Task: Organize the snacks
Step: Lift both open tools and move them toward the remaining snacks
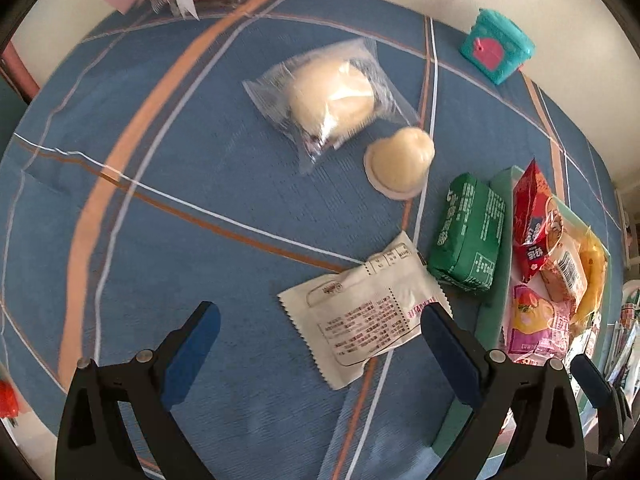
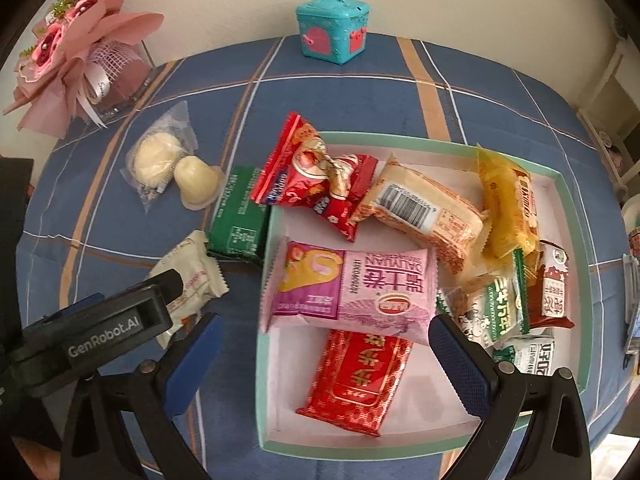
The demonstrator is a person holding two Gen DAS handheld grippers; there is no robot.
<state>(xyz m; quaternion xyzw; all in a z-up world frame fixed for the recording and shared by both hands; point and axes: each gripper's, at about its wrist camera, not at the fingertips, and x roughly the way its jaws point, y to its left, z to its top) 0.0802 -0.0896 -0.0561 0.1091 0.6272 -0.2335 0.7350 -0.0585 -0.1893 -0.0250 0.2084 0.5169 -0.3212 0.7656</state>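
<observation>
Hovering low over the blue plaid cloth [image 1: 160, 240] with the left gripper [image 1: 320, 332], jaws standing wide apart and holding nothing. Lying just ahead and slightly toward the right finger [image 1: 444, 344]: the white sachet [image 1: 360, 312], flat on the cloth, printed side up, one corner reaching under that finger. Running its long axis diagonally across the line of the fingers, from lower right to upper left in the left wrist view. Sitting outside the tray [image 2: 560, 184], just beside its left wall, next to the green packet [image 1: 466, 236]. Resting farther off: the clear-wrapped bun [image 1: 328, 100] and the jelly cup [image 1: 400, 162], touching each other, also outside the tray.

Holding the right gripper [image 2: 320, 340] over the tray's near end, jaws likewise spread and empty, above the pink packet [image 2: 352, 288] and the red packet [image 2: 356, 380].

Judging the left gripper nearer the sachet; likely requiring a small shift rightward and a twist to close across the short side.
</observation>
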